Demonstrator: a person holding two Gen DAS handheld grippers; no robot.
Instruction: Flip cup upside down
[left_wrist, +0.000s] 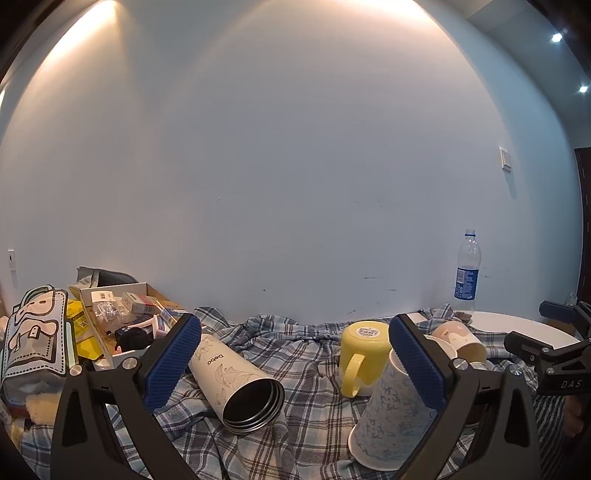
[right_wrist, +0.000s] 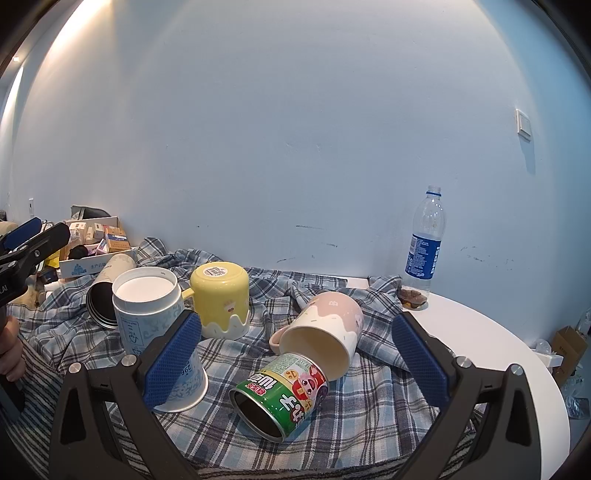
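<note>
Both grippers gape wide, holding nothing: left gripper, right gripper. Paper cup stands inverted on plaid cloth. Only right view shows green can and pink mug tipped over; only left shows flask fully.

Right gripper gaped wide; pink-and-cream ceramic mug lay sideways at twelve o'clock, touching green tin can.
</note>
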